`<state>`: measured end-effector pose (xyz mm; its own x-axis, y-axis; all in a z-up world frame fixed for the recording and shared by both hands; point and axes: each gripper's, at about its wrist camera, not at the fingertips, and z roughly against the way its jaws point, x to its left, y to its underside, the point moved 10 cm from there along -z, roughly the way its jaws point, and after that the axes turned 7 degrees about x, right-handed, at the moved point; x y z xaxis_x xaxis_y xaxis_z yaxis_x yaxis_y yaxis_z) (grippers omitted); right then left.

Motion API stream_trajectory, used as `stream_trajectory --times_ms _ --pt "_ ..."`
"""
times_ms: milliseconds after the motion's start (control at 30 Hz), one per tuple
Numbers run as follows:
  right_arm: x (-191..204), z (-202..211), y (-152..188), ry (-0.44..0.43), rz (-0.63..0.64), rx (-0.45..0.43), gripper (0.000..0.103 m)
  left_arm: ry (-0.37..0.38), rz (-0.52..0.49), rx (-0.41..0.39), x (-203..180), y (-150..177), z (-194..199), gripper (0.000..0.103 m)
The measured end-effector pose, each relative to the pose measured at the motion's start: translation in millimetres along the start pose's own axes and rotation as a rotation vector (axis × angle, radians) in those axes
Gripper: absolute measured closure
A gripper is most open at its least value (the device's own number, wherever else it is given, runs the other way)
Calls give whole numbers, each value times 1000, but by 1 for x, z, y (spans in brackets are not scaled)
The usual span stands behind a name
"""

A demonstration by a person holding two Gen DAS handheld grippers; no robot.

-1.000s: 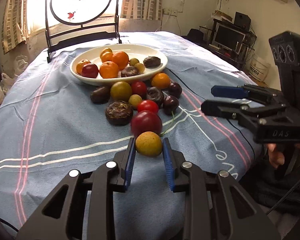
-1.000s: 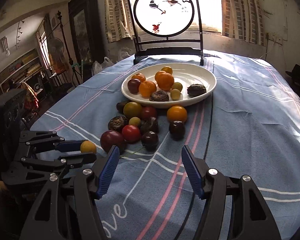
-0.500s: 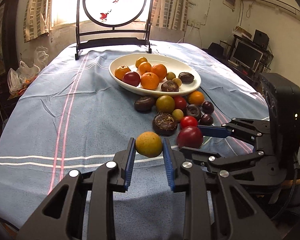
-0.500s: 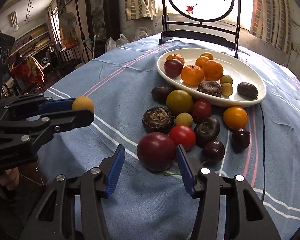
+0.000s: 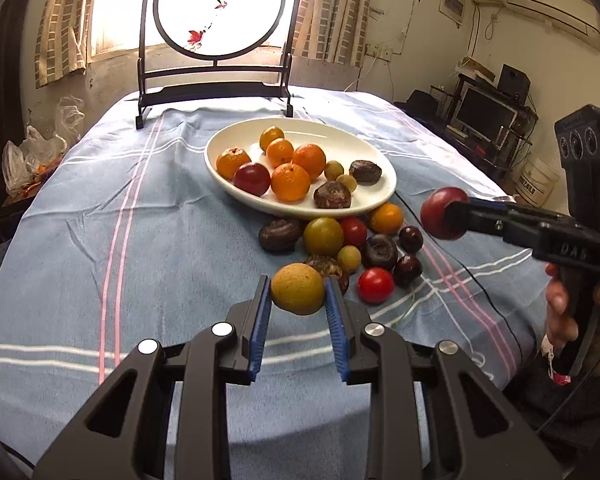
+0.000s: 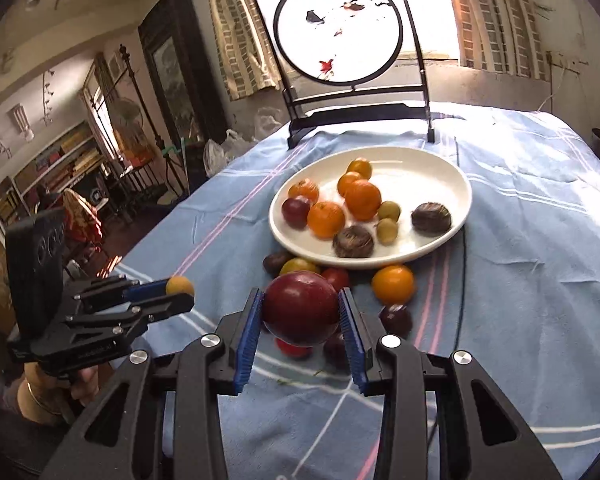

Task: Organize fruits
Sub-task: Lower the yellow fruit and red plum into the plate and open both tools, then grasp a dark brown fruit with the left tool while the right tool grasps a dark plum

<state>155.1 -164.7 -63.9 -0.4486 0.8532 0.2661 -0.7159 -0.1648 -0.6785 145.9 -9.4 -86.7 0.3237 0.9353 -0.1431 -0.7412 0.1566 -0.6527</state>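
Note:
My left gripper (image 5: 297,298) is shut on a yellow-brown round fruit (image 5: 297,289) and holds it above the blue cloth, in front of the loose fruit. My right gripper (image 6: 302,320) is shut on a dark red plum (image 6: 301,309), lifted above the loose fruit; it also shows in the left wrist view (image 5: 440,213) at the right. A white plate (image 5: 374,196) behind holds oranges, a red plum, small green fruits and dark brown fruits. Several loose fruits (image 5: 323,236) lie on the cloth just in front of the plate.
A black framed round screen (image 5: 216,40) stands at the table's far edge behind the plate. A blue striped cloth (image 5: 100,220) covers the round table. A thin black cable (image 5: 460,264) runs across the cloth at the right. Shelves and furniture stand around the table.
My right gripper has closed on the dark red plum and lifted it off the cloth. My left gripper has carried the yellow-brown fruit forward, nearer the plate.

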Motion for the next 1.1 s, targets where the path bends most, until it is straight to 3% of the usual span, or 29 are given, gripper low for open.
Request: stream_trajectory --times_ms 200,433,500,533,567,700,933,1100 --pt "-45 -20 -65 -11 -58 1 64 0 -32 -13 -2 -70 -35 77" --pt "-85 -78 -109 81 -72 0 61 -37 22 39 13 -129 -106 74" --pt "-88 -80 -113 94 -68 -36 52 -53 39 28 19 -136 -112 51" --pt "-89 -77 -113 93 -79 -52 49 -53 49 22 22 -138 -111 33" --pt "-88 -73 -111 80 -86 -60 49 -50 61 13 24 -137 -107 27" --pt "-79 -48 -86 76 -67 -64 49 -24 55 19 21 -117 -85 27" --pt "-71 -10 -6 95 -43 -48 48 -101 -153 71 -17 -28 -50 25" --pt "-75 -10 28 84 -86 -20 48 -85 -178 119 -33 6 -50 25"
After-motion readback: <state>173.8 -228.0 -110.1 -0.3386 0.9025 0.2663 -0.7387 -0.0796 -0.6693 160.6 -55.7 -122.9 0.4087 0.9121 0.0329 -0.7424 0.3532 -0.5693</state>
